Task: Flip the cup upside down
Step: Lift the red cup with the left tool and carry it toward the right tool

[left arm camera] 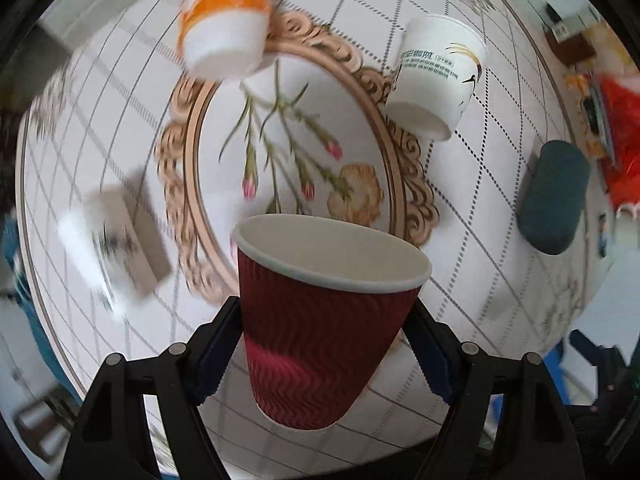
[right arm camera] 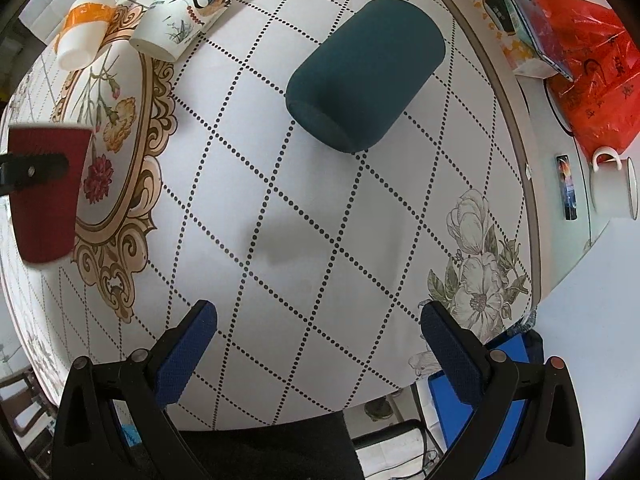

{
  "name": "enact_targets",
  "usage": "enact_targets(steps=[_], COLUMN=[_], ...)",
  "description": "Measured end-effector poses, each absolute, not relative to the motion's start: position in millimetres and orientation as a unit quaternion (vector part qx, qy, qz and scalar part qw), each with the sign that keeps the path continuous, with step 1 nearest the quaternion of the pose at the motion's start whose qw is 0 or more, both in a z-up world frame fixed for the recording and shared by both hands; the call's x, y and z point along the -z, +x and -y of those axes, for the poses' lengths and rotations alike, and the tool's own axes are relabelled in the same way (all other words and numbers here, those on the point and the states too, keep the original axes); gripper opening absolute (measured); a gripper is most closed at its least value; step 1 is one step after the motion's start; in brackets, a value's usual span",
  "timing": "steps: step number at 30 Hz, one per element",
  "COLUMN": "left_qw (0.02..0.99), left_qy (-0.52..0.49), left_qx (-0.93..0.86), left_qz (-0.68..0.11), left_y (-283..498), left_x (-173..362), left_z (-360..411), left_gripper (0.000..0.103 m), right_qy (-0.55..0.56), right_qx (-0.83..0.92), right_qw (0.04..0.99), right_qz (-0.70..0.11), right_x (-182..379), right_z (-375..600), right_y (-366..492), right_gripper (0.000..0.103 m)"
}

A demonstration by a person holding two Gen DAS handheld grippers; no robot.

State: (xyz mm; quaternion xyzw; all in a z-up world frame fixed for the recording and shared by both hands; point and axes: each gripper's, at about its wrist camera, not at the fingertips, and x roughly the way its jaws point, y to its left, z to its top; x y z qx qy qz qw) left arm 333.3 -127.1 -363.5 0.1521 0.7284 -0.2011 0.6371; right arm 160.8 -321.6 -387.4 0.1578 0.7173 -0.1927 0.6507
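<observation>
Left wrist view looks forward and down over the table (left arm camera: pixel 500 240), very near the red cup (left arm camera: pixel 324 344); right wrist view faces the same table (right arm camera: pixel 320 208), sharing red cup (right arm camera: pixel 44 192) and teal cylinder (right arm camera: pixel 366 74)

So the ribbed red paper cup (left arm camera: pixel 328 332) sits between the left gripper (left arm camera: pixel 320 352) fingers, mouth up, above the round patterned table (right arm camera: pixel 320 220). Behind it stand an orange-and-white paper cup (left arm camera: pixel 224 28) and, to its right, a white bird-print paper cup (left arm camera: pixel 436 76). A dark teal cylinder (right arm camera: pixel 364 76) lies farther right, ahead of the right gripper (right arm camera: pixel 316 344).

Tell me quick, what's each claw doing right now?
Left gripper: closed on the red cup, mouth up.
Right gripper: open, holding nothing.
</observation>
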Motion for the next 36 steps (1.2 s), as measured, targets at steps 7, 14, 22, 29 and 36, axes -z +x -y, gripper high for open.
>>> enact_targets(steps=[7,14,22,29,36], left_qw=[0.62,0.597,0.589,0.58,0.585], left_qy=[0.036,-0.083,-0.131,-0.129,-0.091], left_qx=[0.157,0.113,0.078,0.077,0.076], left_qz=[-0.768,-0.79,-0.794,-0.801,-0.803], left_y=[296.1,261.6,245.3,239.4,228.1], left_x=[362.9,369.5,372.2,383.5,397.8], left_z=[91.5,59.7,57.8,71.8,95.9], left_gripper=[0.079,0.079,0.079,0.079,0.079], right_qy=[0.138,0.119,0.11,0.106,0.108], right_qx=[0.162,0.142,0.132,0.127,0.132], right_qw=[0.66,0.667,0.668,0.665,0.663], right_qz=[-0.721,-0.722,-0.724,-0.728,-0.729], right_x=[379.1,375.9,375.4,386.6,393.1], right_z=[317.5,323.4,329.6,327.9,337.1], right_y=[154.7,139.4,132.5,125.3,120.7], right_gripper=[0.103,0.103,0.103,0.103,0.103])
